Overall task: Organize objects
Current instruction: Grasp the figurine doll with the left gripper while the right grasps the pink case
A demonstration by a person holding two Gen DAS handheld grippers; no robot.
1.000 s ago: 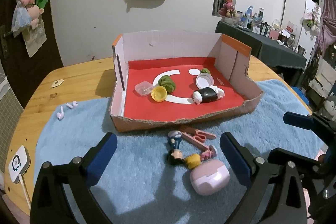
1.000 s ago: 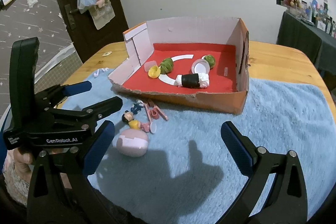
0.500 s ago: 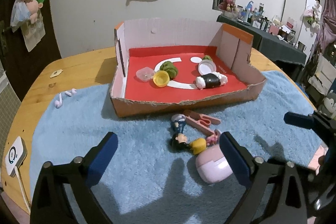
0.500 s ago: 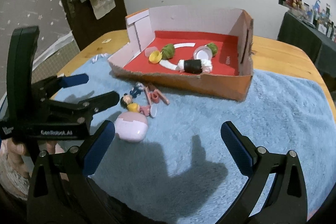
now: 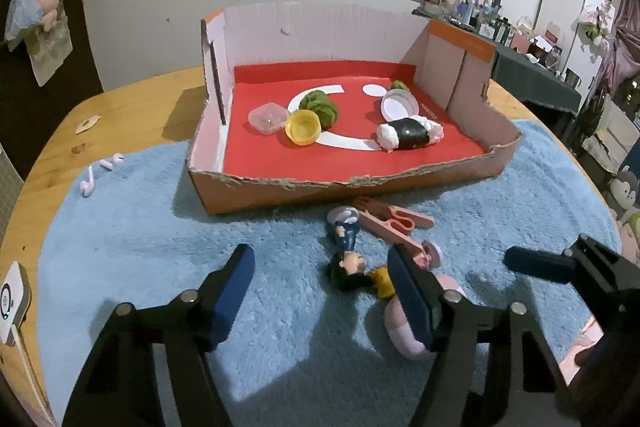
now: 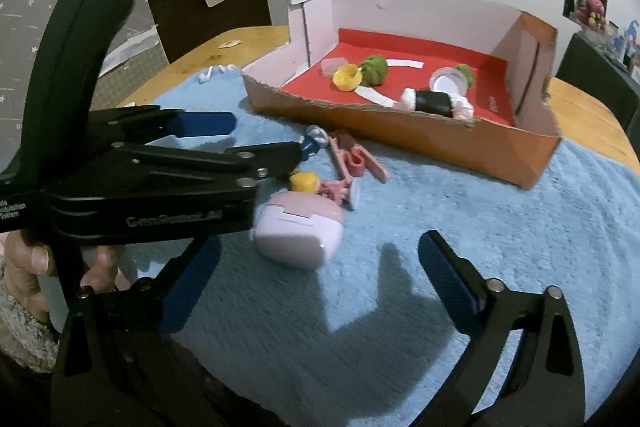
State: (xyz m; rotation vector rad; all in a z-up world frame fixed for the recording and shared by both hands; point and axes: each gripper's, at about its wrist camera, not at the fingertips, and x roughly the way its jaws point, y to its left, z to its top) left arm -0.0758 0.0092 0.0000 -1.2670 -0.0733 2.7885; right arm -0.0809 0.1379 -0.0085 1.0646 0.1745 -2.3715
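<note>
A: In the left wrist view, what lay near the cardboard box (image 5: 280,187)?

B: In front of the box, on the blue towel (image 5: 140,247), lay one doll figure (image 5: 352,263), one pair of pink scissors (image 5: 394,221) and one pink case (image 5: 404,335). Left of the box were two white earbuds (image 5: 98,171).

A: And inside the box?

B: I counted one yellow cap (image 5: 303,127), one clear small container (image 5: 267,117), two green lumps (image 5: 320,105), one white lid (image 5: 398,105) and one sushi-shaped toy (image 5: 408,133).

A: How was the left gripper (image 5: 324,295)?

B: Its jaws were closing, not yet pressing on anything. The doll's head was between the fingers, in front of the box.

A: And the right wrist view?

B: The right gripper (image 6: 320,283) was wide but closing too, and empty; only towel showed between its fingers. The pink case (image 6: 298,233) lay in front of the box (image 6: 400,139), near this gripper's left finger. One hand (image 6: 36,267) held the left gripper (image 6: 260,143), which was above the doll.
</note>
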